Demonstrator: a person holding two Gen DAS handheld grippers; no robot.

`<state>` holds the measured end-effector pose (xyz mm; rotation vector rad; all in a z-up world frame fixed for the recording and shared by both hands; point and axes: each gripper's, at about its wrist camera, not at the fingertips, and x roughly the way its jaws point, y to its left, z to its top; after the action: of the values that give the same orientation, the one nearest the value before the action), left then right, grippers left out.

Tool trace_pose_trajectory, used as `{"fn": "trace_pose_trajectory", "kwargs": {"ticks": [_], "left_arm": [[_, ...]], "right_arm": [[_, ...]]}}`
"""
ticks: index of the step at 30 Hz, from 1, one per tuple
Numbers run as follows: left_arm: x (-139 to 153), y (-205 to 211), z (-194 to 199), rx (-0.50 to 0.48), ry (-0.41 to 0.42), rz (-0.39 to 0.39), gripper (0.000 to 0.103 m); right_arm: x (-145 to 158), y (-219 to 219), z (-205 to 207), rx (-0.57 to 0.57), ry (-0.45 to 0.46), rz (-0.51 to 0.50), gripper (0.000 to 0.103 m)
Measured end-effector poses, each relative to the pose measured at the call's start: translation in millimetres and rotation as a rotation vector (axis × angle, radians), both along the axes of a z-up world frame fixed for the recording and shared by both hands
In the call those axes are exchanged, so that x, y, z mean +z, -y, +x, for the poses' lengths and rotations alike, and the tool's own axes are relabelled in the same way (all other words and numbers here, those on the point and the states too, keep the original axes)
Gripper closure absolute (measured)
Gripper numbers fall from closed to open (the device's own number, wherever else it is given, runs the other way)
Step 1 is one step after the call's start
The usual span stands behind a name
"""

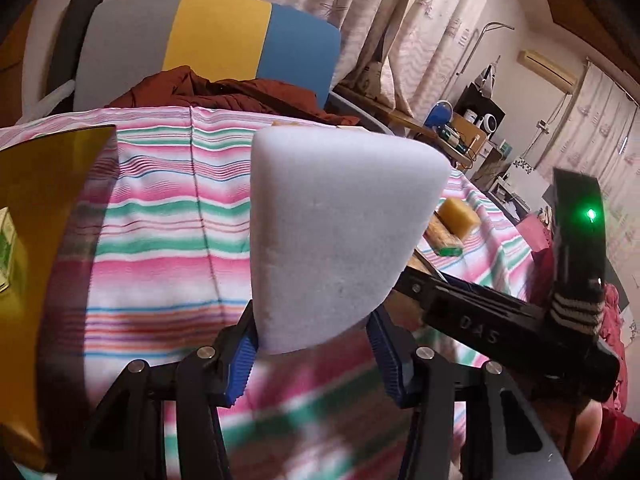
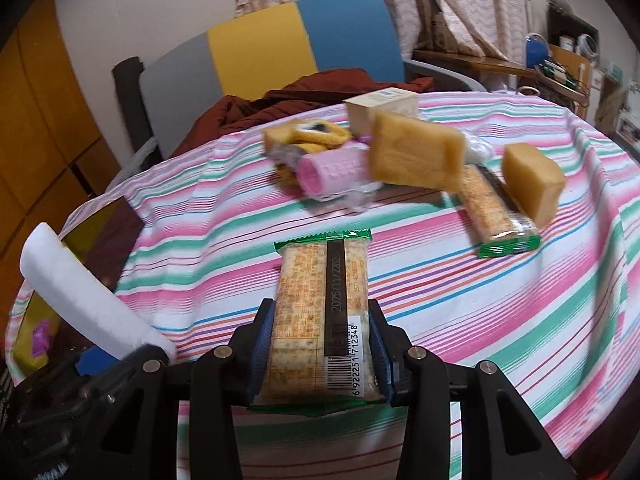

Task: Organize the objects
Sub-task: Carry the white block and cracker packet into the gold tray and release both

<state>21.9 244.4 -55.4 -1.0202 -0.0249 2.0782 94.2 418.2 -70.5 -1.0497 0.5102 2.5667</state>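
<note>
A white foam sponge [image 1: 336, 232] stands up between the blue pads of my left gripper [image 1: 312, 344], which is shut on its lower end. From the right wrist view the same sponge [image 2: 88, 300] sticks up at the lower left. My right gripper [image 2: 320, 348] is shut on a green-edged cracker packet [image 2: 320, 300], barcode side up, held just above the striped tablecloth [image 2: 480, 320]. The right gripper's black housing [image 1: 480, 320] shows at the right of the left wrist view; the sponge hides the packet there.
An amber translucent box [image 1: 40, 240] sits at the table's left edge. Further back lie yellow sponges [image 2: 416, 156], a pink roller [image 2: 332, 168], a second cracker packet [image 2: 496, 216] and a small carton [image 2: 384, 108]. A chair [image 2: 280, 48] with maroon cloth [image 2: 304, 92] stands behind.
</note>
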Motion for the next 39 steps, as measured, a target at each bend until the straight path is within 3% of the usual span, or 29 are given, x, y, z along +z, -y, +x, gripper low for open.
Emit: {"fn": "trace_pose_trajectory", "kwargs": {"ticks": [12, 20, 27, 31, 39], "left_arm": [[26, 86, 5, 0.108, 0.023, 0.05, 0.05], [31, 147, -24, 0.205, 0.096, 0.037, 0.05], [28, 178, -55, 0.282, 0.165, -0.056, 0.049], [13, 190, -68, 0.314, 0.247, -0.093, 0.049], [15, 187, -75, 0.357, 0.239, -0.21, 0.044]], "right_arm": [[24, 61, -9, 0.143, -0.053, -0.054, 0.059], [48, 116, -21, 0.282, -0.114, -0.085, 0.059], [58, 169, -40, 0.412, -0.131, -0.083, 0.059], [56, 195, -54, 0.467, -0.121, -0.074, 0.059], [48, 225, -74, 0.507, -0.1, -0.062, 0.058]]}}
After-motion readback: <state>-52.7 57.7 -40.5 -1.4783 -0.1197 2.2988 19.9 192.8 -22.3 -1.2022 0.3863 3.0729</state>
